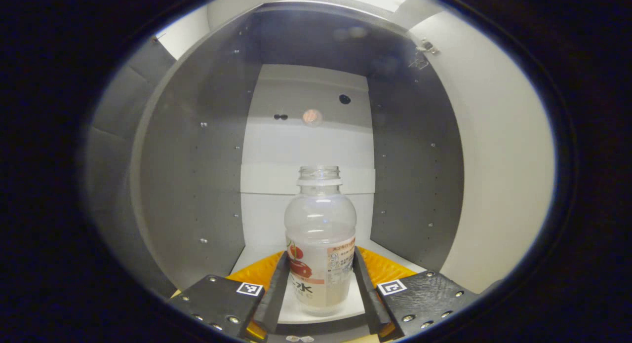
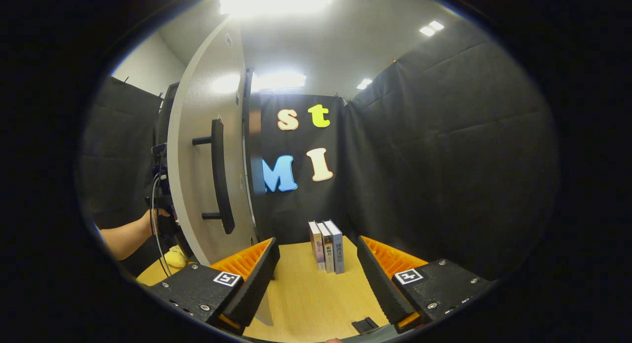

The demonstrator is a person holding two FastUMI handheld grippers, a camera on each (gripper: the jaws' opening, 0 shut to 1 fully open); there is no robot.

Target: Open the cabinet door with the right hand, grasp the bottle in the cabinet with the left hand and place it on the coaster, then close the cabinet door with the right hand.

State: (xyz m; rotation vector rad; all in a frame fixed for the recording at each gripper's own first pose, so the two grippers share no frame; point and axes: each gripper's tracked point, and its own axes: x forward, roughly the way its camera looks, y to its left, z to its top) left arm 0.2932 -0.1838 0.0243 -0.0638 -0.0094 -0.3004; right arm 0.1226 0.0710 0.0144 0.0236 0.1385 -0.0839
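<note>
The clear, capless bottle [image 1: 320,244] with a red-and-white label stands upright on the white floor of the cabinet [image 1: 197,175]. My left gripper [image 1: 321,264] reaches inside the cabinet, and its black pads [image 1: 276,288] lie against both sides of the bottle's lower body. The cabinet door [image 2: 202,150] stands open, swung out to the left of my right gripper [image 2: 316,264], with its black bar handle [image 2: 219,175] facing me. The right gripper hangs open and empty above the wooden table [image 2: 306,293], a little right of the door.
The grey cabinet walls close in on both sides of the bottle, and the open door's white inner face [image 1: 493,160] is to the right. Three books [image 2: 327,247] stand upright on the table. Behind the door, a forearm [image 2: 128,234] reaches in. A yellow thing [image 2: 175,256] lies below it.
</note>
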